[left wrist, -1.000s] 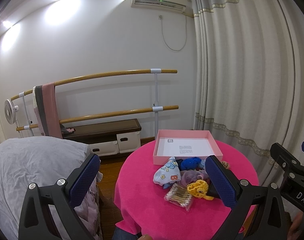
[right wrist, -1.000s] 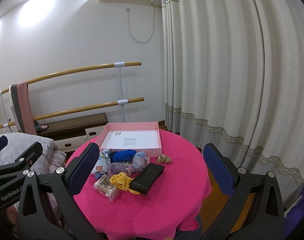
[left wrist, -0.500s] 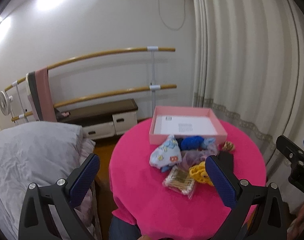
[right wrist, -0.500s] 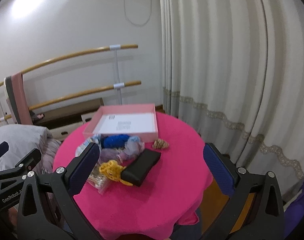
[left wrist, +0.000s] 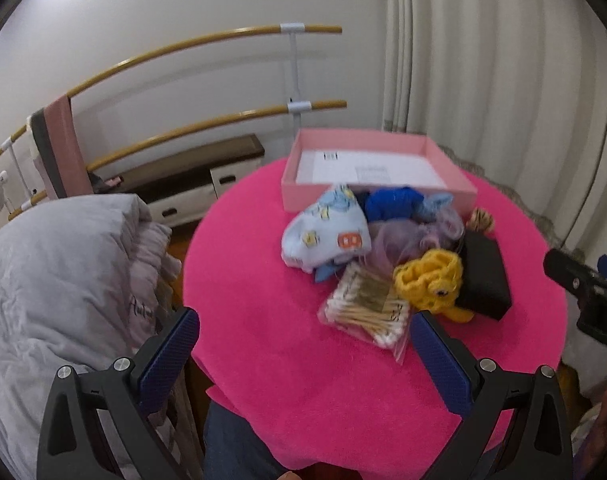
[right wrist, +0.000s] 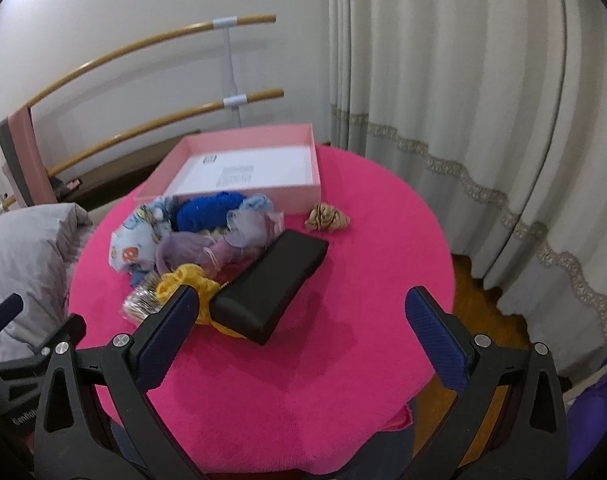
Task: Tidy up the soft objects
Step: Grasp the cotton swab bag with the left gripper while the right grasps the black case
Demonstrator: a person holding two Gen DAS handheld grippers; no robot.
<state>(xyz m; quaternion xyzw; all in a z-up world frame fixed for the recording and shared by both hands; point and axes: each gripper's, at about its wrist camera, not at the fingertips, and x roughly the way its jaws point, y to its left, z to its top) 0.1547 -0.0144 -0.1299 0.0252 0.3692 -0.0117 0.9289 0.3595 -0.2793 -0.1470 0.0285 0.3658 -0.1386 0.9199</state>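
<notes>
Since a second ago both views have tipped down and closed in on the round pink table [right wrist: 343, 360]; wall and curtain fill less of each frame. We hold the left gripper [left wrist: 303, 356] and right gripper [right wrist: 299, 328] wide open, empty, above the near edge. The pile of soft things [left wrist: 367, 240] sits mid-frame, touching the pink box [left wrist: 447, 160] behind. Approach begun; nothing sorted yet.

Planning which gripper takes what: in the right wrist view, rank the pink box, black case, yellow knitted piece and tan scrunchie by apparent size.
1. pink box, largest though farthest.
2. black case.
3. yellow knitted piece, partly hidden behind the right gripper's finger, so uncertain.
4. tan scrunchie, smallest, but it lies farther back than the case.
</notes>
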